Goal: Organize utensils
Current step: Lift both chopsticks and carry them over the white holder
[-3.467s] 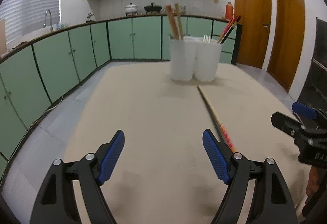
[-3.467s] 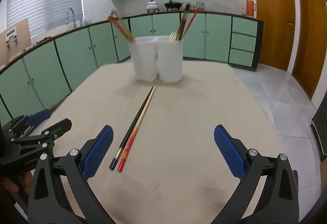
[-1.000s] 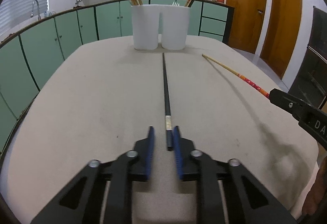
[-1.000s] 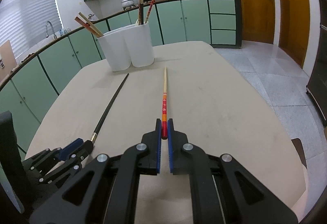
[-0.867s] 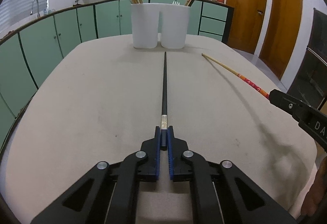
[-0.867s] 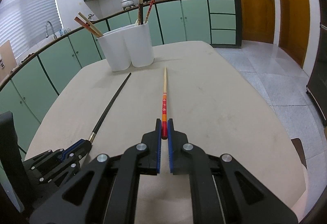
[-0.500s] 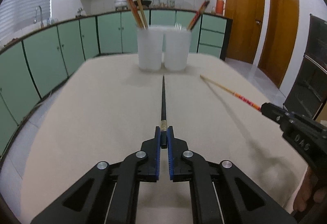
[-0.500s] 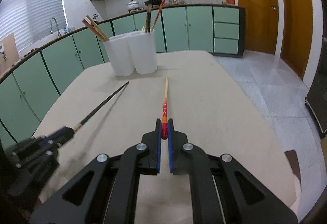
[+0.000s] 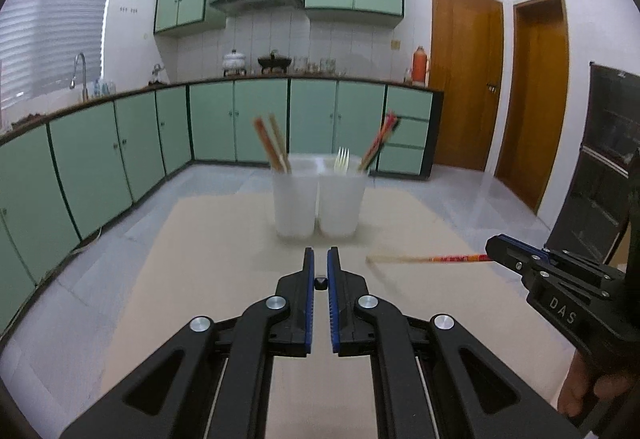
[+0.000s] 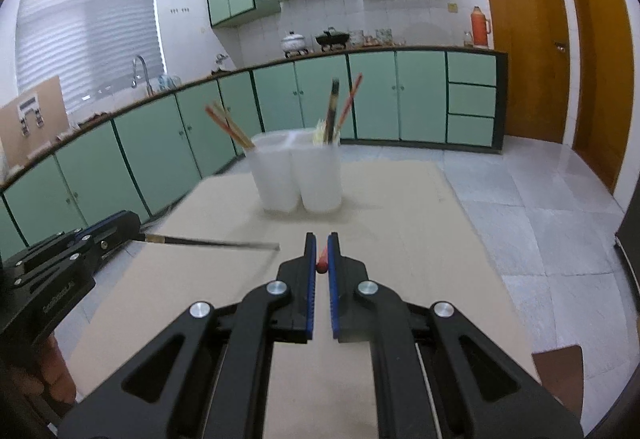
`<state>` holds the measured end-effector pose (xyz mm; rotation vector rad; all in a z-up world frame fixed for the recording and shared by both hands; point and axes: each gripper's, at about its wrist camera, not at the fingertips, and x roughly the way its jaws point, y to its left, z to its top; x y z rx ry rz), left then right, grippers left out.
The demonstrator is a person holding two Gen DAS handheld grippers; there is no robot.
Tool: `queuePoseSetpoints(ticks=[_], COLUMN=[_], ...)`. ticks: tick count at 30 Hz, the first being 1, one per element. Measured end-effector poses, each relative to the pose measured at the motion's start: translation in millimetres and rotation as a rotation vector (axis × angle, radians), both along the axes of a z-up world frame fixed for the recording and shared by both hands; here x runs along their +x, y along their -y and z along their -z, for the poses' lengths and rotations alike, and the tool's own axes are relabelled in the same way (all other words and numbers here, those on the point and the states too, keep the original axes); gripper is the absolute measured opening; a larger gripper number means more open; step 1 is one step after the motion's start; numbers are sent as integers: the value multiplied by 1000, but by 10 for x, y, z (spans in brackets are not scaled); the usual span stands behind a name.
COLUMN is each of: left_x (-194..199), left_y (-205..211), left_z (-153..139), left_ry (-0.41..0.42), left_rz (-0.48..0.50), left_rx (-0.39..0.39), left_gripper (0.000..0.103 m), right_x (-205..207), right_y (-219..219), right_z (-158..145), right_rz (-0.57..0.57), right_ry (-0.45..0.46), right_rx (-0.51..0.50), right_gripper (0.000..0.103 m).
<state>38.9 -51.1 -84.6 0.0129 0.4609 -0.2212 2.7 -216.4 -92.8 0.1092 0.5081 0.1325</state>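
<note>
Both grippers lifted over the beige table (image 9: pixel 208 303), each clamped on one chopstick.

Two white holders (image 9: pixel 319 195) stand side by side at the table's far end, the left with wooden chopsticks (image 9: pixel 273 145), the right with a fork (image 9: pixel 342 160) and red chopsticks (image 9: pixel 380 139). The left gripper (image 9: pixel 321 283) points toward the holders, its blue pads pinching the end of the black chopstick (image 10: pixel 208 241), which juts sideways in the right wrist view. The right gripper (image 10: pixel 322 265), marked "DAS" on its body, nips the red end of the red-and-tan chopstick (image 9: pixel 424 259), seen blurred above the table.
</note>
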Motion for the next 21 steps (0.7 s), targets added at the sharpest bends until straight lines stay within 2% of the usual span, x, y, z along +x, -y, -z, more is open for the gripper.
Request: queuePoseSetpoints(ticks=[9, 21], left_x=[202, 262], left_y=[-31, -48], left_z=[-321, -460], left_ry=[38, 46], left_rz=[27, 45], left_rx=[-29, -51], left_gripper=[6, 6], right_x=[199, 275], right_y=[127, 205], right_z=[-481, -720], right_rz=[-35, -41], right_ry=[38, 58], right_rx=[28, 38], right_gripper=[5, 5])
